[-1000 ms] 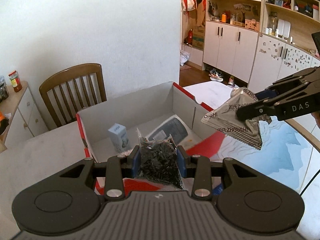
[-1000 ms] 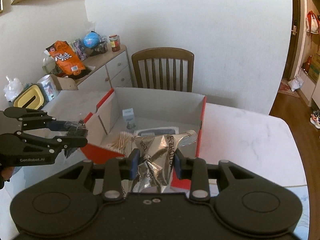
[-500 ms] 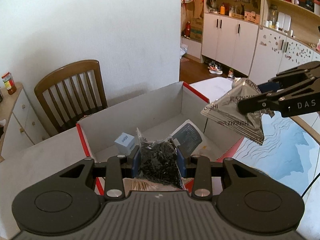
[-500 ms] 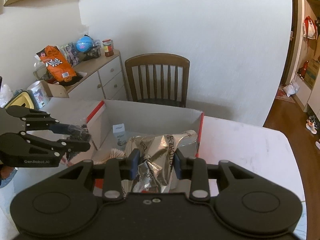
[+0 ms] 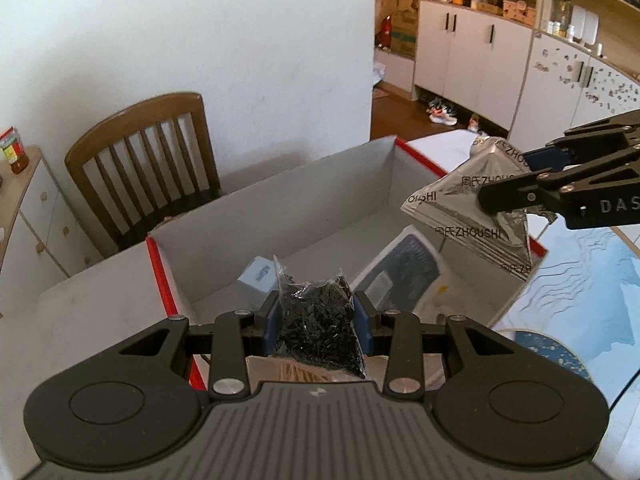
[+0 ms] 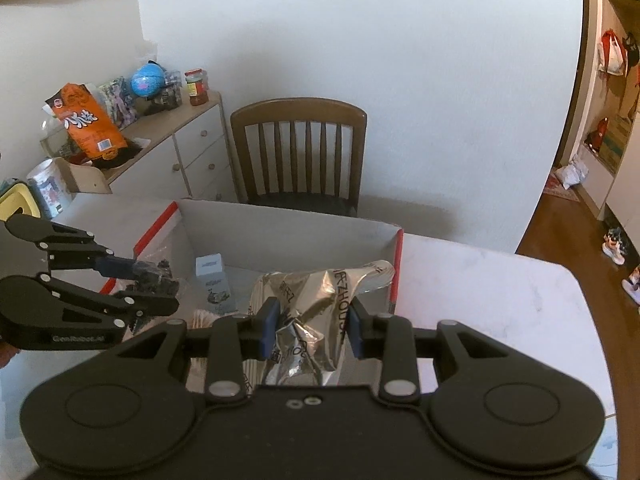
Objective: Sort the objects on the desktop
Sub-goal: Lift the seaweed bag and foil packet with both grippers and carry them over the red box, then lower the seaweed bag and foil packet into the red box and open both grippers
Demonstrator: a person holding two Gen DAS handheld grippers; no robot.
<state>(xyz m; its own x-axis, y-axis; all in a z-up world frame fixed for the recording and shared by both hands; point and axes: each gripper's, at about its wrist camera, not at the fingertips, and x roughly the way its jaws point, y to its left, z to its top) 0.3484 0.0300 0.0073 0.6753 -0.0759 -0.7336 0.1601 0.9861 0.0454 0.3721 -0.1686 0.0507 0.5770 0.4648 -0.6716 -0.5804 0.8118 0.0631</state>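
Left wrist view looks down into the big box (image 5: 280, 216) with red edges that sits on the counter (image 5: 92, 308). Some things are already in the box: a small white carton (image 5: 256, 280) near the back left corner, a flat pack with a dark picture (image 5: 404, 272) lying on the floor of the box, and something pale and stick-like near the front wall, which I cannot name. So part of the sorting looks done.

Two things are not in the box yet. The left tongs (image 5: 318, 320) are pinching a clear bag of tiny black bits (image 5: 320, 324), held in the air above the front part of the box. The right tongs (image 6: 312, 332) are pinching a shiny silver bag (image 6: 316, 320), held above the right side of the box, near its right wall. Both bags are squeezed tight between the blue pads and neither one touches the box.

I think what is left is to lower both bags into the box and let go.

The clear bag is soft and full, and the black bits show right through it. The silver bag is crinkled and bent, with dark letters printed on it, and it hangs loose below the pads.
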